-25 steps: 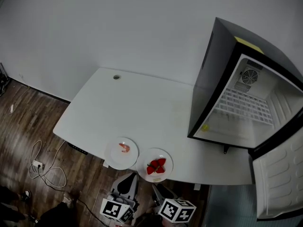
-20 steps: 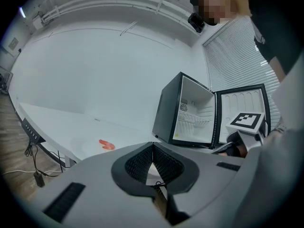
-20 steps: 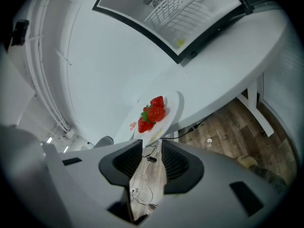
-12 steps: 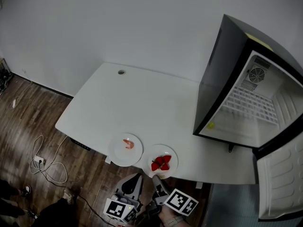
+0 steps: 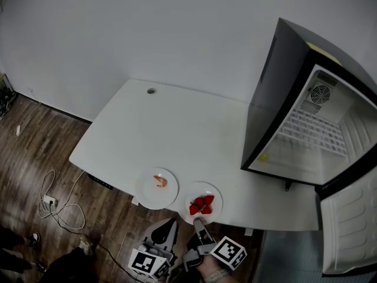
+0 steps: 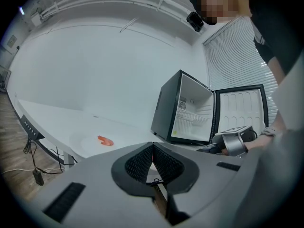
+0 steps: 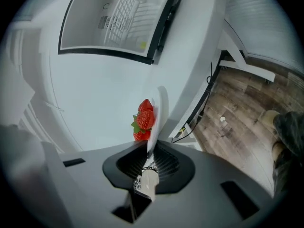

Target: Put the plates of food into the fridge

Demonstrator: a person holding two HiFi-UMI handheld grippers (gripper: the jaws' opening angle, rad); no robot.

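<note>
Two plates sit at the near edge of the white table (image 5: 165, 128): the shrimp plate (image 5: 147, 194) on the left, and just beside it the strawberry plate (image 5: 216, 210). My right gripper (image 5: 197, 221) has just been closing on that plate's near rim, and its pads now pinch the rim with the strawberries (image 7: 145, 119) just past the tips. My left gripper (image 6: 152, 147) hangs off the table edge near the shrimp plate, jaws together on nothing, and the fridge (image 5: 306, 134) stands open at the table's right end, well apart from both plates.
</note>
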